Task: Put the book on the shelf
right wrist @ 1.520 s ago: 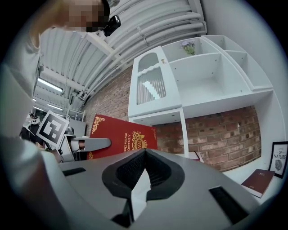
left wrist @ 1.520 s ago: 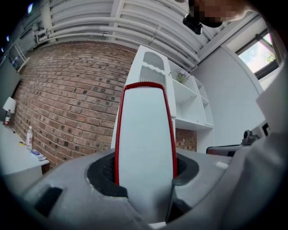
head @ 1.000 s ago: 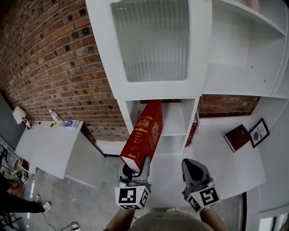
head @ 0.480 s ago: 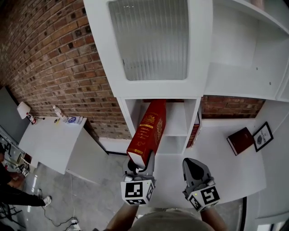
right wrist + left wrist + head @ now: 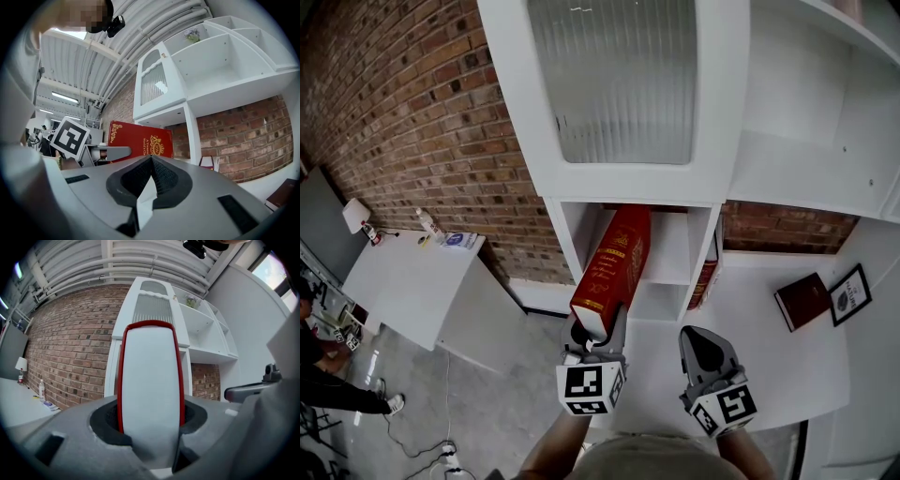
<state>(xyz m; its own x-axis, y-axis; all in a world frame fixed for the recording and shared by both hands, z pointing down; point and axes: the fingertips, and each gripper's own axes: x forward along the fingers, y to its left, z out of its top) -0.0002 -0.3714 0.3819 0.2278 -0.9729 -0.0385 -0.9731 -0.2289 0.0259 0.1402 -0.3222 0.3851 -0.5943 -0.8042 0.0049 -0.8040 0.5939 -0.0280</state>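
left gripper (image 5: 594, 339) pinches the red book (image 5: 615, 264) by its lower end — the top leans into a lower cubby of the white shelf (image 5: 705, 246); right gripper (image 5: 705, 349) pressed together, empty, beside it.

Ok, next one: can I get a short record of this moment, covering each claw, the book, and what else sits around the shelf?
left claw: shut on the red book, gripping its lower end
book pose: tilted, top end inside the lower cubby of the white shelf
right claw: shut, empty, to the right of the left one
second red book: upright, just right of the divider
counter: dark book lying flat, framed picture beside it
task: book not yet released
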